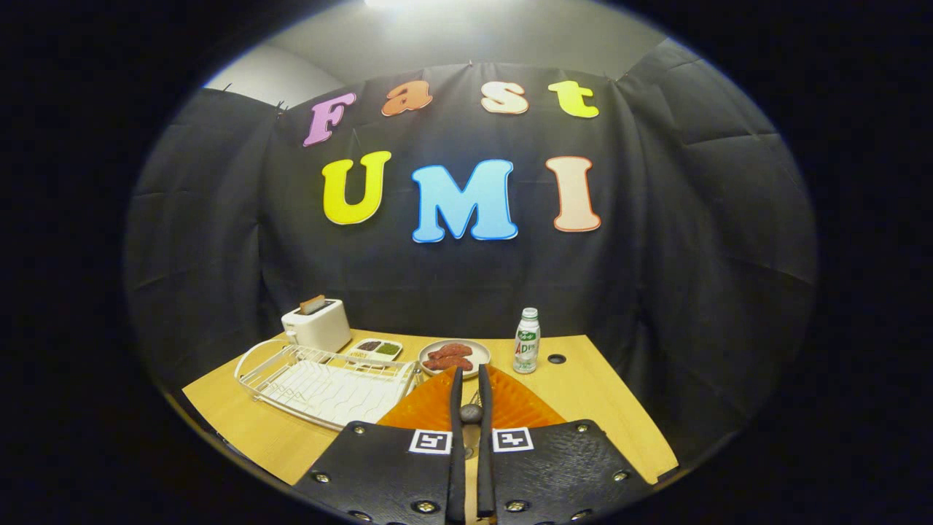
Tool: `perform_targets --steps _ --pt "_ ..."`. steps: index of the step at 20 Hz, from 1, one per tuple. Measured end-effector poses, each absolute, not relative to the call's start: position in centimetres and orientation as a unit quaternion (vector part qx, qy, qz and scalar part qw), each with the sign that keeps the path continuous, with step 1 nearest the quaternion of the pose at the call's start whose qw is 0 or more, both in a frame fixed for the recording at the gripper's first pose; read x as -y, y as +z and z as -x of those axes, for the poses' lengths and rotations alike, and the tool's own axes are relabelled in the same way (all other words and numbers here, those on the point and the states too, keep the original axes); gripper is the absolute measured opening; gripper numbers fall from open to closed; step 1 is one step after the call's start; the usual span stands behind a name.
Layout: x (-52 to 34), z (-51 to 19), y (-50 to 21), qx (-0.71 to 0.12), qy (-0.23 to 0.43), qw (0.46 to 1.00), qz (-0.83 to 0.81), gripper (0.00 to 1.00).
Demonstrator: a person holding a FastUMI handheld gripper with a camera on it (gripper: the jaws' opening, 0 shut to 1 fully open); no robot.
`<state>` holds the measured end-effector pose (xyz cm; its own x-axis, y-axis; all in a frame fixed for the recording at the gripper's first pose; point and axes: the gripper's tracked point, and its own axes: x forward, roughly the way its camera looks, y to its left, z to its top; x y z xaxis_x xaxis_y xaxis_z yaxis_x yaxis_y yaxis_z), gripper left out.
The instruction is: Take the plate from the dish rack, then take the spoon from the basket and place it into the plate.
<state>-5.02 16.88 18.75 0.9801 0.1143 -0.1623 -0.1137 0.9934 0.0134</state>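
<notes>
Spoon (pixel 471 413) sits pinched between the two fingers of the gripper (pixel 471 394), which are clenched on its small dark end, both pressing from either side. Directly under it lies the orange plate (pixel 430 408), flat on the wooden table (pixel 598 394), spreading out on both sides of the fingers. At about ten o'clock from the fingers stands the white dish rack (pixel 321 383), beside the plate's edge. Beyond the rack, a white toaster (pixel 318 324) and a small tray (pixel 375 349). At twelve o'clock, a dish of sausages (pixel 455 356); at one o'clock, a small bottle (pixel 527 340).
</notes>
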Motion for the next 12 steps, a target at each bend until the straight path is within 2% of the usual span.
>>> perform_targets --steps 12 --pt "-28.3 6.3 13.8 -0.127 0.162 0.979 0.007 0.06"
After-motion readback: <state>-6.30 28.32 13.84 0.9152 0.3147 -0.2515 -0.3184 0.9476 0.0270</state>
